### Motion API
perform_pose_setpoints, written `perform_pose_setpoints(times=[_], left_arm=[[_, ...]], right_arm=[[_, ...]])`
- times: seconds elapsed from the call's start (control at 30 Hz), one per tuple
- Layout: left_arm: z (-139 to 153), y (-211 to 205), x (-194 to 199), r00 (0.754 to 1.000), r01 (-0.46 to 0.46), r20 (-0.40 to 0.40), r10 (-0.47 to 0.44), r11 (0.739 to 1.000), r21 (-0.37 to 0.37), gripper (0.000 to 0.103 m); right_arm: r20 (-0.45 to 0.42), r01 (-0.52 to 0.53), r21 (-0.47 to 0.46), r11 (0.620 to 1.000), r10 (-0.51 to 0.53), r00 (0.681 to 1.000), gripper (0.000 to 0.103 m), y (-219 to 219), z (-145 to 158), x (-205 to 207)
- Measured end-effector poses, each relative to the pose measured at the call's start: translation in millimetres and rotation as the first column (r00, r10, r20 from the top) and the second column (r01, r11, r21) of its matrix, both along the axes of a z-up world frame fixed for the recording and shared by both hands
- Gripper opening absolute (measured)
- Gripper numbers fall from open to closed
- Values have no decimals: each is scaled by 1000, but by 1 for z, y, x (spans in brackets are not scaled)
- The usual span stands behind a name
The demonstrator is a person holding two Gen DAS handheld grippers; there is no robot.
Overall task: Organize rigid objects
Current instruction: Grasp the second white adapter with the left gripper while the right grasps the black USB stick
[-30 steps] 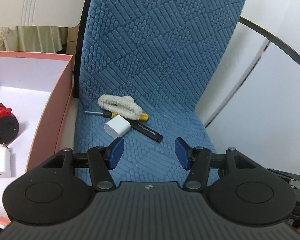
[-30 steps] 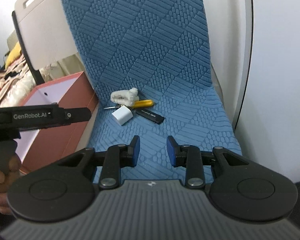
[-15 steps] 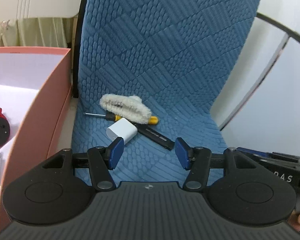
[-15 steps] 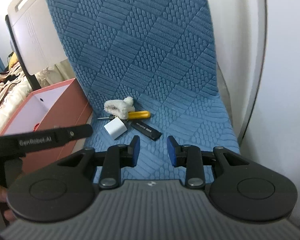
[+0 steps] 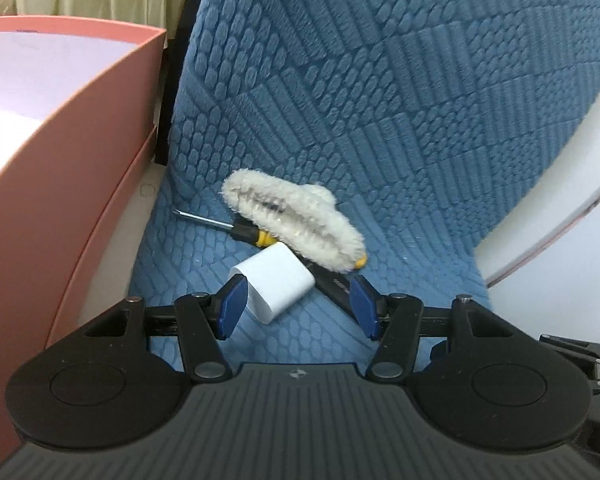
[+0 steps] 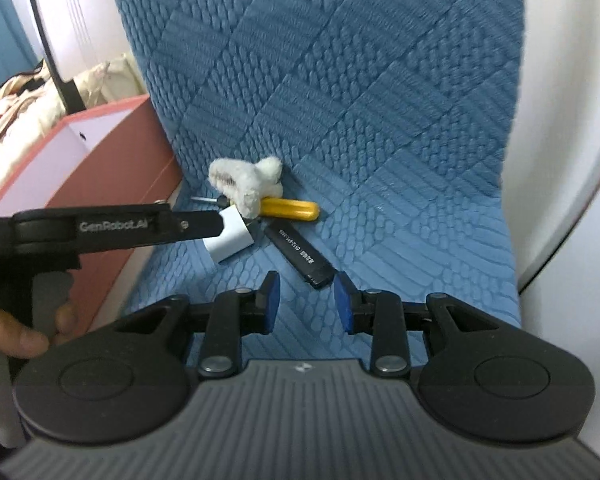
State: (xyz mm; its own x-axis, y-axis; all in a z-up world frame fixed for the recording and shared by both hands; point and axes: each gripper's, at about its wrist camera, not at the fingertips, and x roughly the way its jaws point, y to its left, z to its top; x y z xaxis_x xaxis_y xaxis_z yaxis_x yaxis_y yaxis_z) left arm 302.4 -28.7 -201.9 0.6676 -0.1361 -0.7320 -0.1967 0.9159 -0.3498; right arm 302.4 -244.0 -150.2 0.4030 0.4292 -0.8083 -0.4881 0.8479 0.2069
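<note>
Both wrist views angle down – share blue cushion (image 5: 380, 120)

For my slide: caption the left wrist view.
Open left gripper nears a white charger beside a screwdriver, fluffy clip and pink box.

On the blue seat cover (image 5: 380, 100) we count four small things: one white charger block (image 5: 276, 286), one screwdriver with yellow handle (image 6: 288, 209), one black flat stick with white print (image 6: 300, 254), and one fluffy cream-coloured hair clip (image 5: 296, 220). Beside the seat we see one pink box (image 5: 68, 152). We count also two grippers, the left gripper (image 5: 298, 306) and the right gripper (image 6: 306, 302).
</note>
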Motion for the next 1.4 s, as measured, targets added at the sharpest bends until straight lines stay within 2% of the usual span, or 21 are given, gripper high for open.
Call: perform_pose_setpoints(times=[0.13,0.27,0.33,0.57,1.0,1.17,1.4], left_arm=[[-12,0,9,1000,1,-14,-1,1000,13,63],[-22,2,16,1000,-4,-20,4,1000,23,63],[-26,4,19,1000,-4,-18,4,1000,22,70],[-37,5,27,1000,24,-4,-23,999,32,73],[-48,-18,41,997,68,25,-73,985,156,72],[-51,-32,45,996,76,20,-83,970,230,65],[-51,-32,46,998,62,11,-66,973,221,65]], right_arm=[[-39,-28,-13,1000,27,999,34,8,-18,12],[-13,-78,-46,996,78,997,34,19,-29,16],[-7,-92,-53,994,92,996,34,23,-33,18],[-1,-127,-80,989,127,992,35,32,-43,30],[7,-186,-114,976,188,982,37,43,-56,39],[14,-205,-138,969,209,978,38,47,-58,39],[10,-262,-181,948,268,963,32,56,-59,36]])
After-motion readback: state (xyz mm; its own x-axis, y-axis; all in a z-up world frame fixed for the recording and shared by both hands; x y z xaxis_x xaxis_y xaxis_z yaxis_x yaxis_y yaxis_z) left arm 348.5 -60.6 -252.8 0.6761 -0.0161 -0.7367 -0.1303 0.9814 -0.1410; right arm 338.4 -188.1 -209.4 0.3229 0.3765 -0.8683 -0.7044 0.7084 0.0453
